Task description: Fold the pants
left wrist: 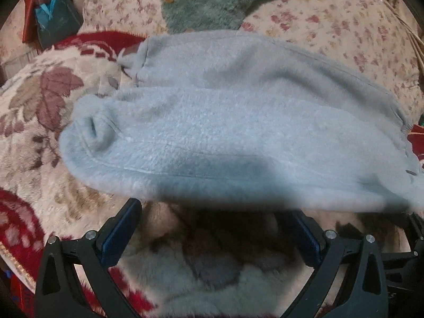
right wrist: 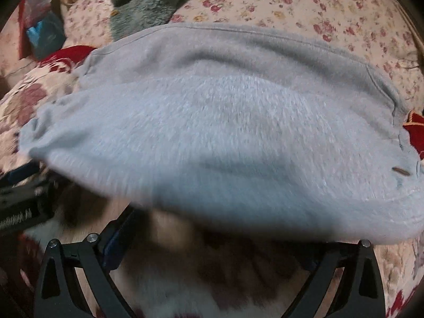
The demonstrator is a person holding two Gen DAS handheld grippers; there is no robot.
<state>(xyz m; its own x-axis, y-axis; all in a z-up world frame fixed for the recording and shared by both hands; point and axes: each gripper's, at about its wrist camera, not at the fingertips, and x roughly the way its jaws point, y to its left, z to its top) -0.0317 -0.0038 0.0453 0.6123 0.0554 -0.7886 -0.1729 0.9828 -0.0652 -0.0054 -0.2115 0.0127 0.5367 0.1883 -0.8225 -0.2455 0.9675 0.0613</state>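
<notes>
Left gripper (left wrist: pixel 216 212): fingers (left wrist: pixel 122 234) spread wide, blue pads facing in, nothing between them but plush blanket (left wrist: pixel 34 164). Near hem of the pants (left wrist: pixel 225 132) lying just past the fingertips and over the right one; contact not discernible.

Right gripper (right wrist: pixel 214 225): also spread, left finger (right wrist: pixel 119 238) clear, the other mostly hidden under the near edge of the pants (right wrist: pixel 212 132) (view blurred, so touching or merely overlapped cannot be told). Black frame of the left gripper (right wrist: pixel 21 193) showing at the left edge, just beside the leg-end corner of the fabric.

Pants: pale blue fleece, doubled lengthwise, one leg laid on the other, lying crosswise before both cameras. Cuffs to the left, waistband to the right with a small brown buttonhole-like slit near the corner.

Surface: cream blanket with red border and brown leaf pattern beneath the near part; farther back a floral-print quilt (left wrist: pixel 344 26) under the far seam.

Beyond: grey-green fuzzy cloth (left wrist: pixel 206 2) heaped on the quilt. Far left, a dark teal box (left wrist: pixel 57 21) with crumpled blue paper at its top (other contents not discernible), a red item just beside it.
</notes>
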